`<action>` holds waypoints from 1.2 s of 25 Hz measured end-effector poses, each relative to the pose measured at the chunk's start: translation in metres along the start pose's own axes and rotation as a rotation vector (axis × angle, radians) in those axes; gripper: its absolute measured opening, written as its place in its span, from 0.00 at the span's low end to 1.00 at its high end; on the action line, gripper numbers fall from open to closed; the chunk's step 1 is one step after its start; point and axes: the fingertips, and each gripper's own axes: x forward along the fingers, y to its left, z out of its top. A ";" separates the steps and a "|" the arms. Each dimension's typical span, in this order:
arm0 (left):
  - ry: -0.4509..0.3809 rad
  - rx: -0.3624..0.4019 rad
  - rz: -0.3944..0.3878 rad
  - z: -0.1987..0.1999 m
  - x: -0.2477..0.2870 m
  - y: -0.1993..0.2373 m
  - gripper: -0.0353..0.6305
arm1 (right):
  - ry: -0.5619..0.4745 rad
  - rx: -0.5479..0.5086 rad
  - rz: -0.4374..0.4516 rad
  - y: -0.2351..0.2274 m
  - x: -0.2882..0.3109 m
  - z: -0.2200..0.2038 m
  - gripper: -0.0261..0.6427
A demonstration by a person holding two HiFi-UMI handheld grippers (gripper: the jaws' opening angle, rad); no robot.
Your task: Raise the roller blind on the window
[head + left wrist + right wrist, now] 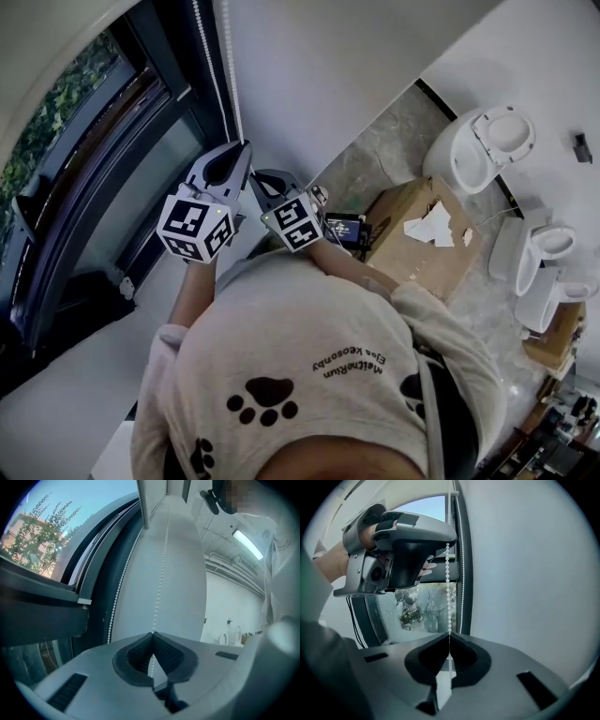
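The left tool (152, 634) was clamped shut on the blind's bead chain (161, 573) beside the window (103, 187); the right tool (449, 635) gripped the same chain just below.

Left hand-held gripper (153, 634): shell is showing as grey matt plastic; pads (139, 656) are looking like ribbed black rubber.
Right hand-held gripper (449, 635): is showing the same smooth matt finish.
Bead chain (161, 573): small white beads, plastic-looking, are shining faintly.
Window frame (42, 616): is appearing dark and smooth.
Box (412, 253): brown cardboard, is looking dull.
Toilet (469, 155): white, is gleaming like glazed ceramic.
Floor (389, 155): is showing mottled grey, stone-like.
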 end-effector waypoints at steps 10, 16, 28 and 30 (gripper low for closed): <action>-0.003 0.006 0.004 -0.004 0.001 0.002 0.06 | -0.056 -0.031 -0.010 0.000 -0.014 0.026 0.17; -0.011 0.019 0.003 -0.004 0.000 0.001 0.06 | -0.151 -0.011 -0.071 -0.012 -0.053 0.069 0.17; -0.033 0.012 -0.025 -0.004 0.005 -0.001 0.06 | -0.462 -0.011 -0.043 -0.008 -0.116 0.230 0.17; -0.034 0.014 -0.030 -0.005 0.005 -0.003 0.06 | -0.488 -0.019 -0.045 -0.010 -0.118 0.250 0.17</action>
